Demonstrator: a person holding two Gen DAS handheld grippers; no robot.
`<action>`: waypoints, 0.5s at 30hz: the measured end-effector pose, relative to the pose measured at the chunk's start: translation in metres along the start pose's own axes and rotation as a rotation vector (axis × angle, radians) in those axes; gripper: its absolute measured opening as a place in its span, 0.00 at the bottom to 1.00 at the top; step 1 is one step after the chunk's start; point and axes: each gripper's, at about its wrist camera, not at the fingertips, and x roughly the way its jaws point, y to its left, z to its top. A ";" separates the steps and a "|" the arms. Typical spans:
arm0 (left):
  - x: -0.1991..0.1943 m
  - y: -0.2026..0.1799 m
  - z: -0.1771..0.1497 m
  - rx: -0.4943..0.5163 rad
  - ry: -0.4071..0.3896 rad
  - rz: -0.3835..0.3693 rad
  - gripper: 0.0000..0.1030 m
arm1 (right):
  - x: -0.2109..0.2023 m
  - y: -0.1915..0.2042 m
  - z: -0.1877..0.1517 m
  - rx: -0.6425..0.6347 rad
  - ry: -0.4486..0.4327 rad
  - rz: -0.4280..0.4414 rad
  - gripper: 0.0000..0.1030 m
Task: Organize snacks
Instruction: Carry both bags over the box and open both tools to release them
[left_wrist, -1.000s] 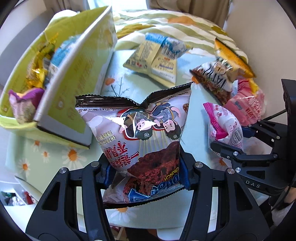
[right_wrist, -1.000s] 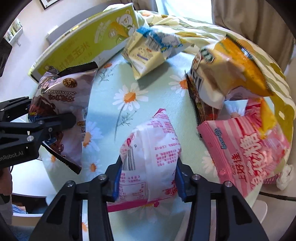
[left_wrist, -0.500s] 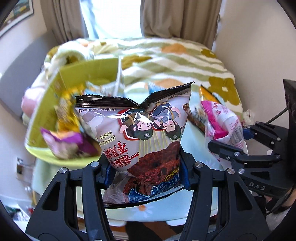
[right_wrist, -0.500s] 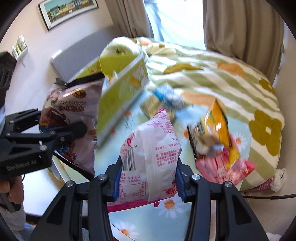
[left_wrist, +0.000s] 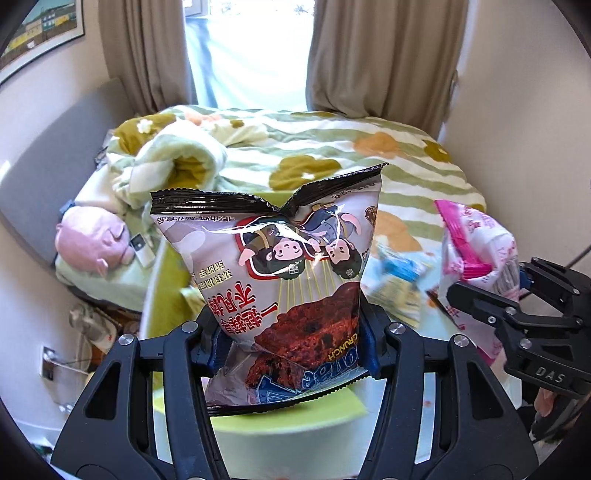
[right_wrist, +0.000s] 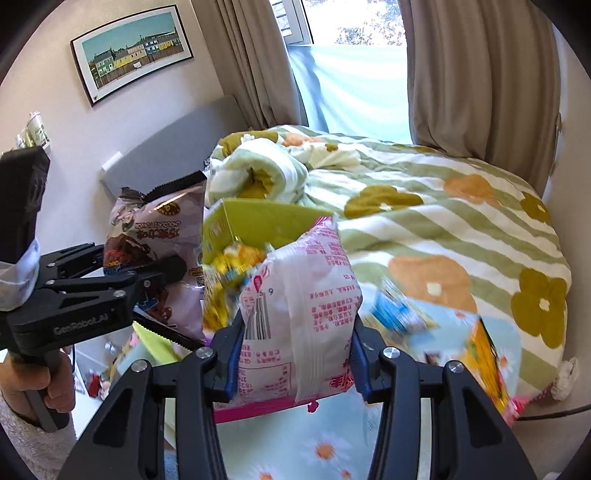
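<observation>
Left gripper (left_wrist: 290, 350) clamped on a chocolate crunch snack bag (left_wrist: 280, 291), fingers pressing both sides of its lower half; bag upside down to the camera, raised clear of the tabletop (right_wrist: 295, 446). Same bag (right_wrist: 159, 251) seen from the right wrist view at far left, pinched by the left gripper (right_wrist: 162, 273), person's hand (right_wrist: 44, 384) on the handle.

Right gripper (right_wrist: 295, 358) closed on a pink-and-white snack packet (right_wrist: 303, 317), barcode side facing the camera, also held off the daisy-print tabletop. Packet (left_wrist: 476, 258) visible at right in the left wrist view, beside the chocolate bag, not touching it.

Yellow-green cardboard box (right_wrist: 255, 225) just behind and between both bags, yellow wrappers inside, blurred. Further packets on the tabletop to the right: a blue-and-white one (right_wrist: 395, 310) and an orange one (right_wrist: 487, 362), probably chips, too smeared to read.

Bed with striped flower blanket (left_wrist: 332, 155) beyond; pink plush pig (left_wrist: 92, 240) at far left; curtains (right_wrist: 476, 74) and framed picture (right_wrist: 129, 48) on far wall.
</observation>
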 end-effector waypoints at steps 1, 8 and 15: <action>0.006 0.011 0.006 0.000 0.005 -0.001 0.50 | 0.005 0.003 0.006 0.002 -0.001 0.001 0.42; 0.061 0.059 0.043 0.027 0.069 -0.027 0.50 | 0.057 0.027 0.049 0.052 0.008 -0.010 0.42; 0.127 0.080 0.060 0.062 0.179 -0.068 0.51 | 0.100 0.030 0.066 0.117 0.064 -0.048 0.42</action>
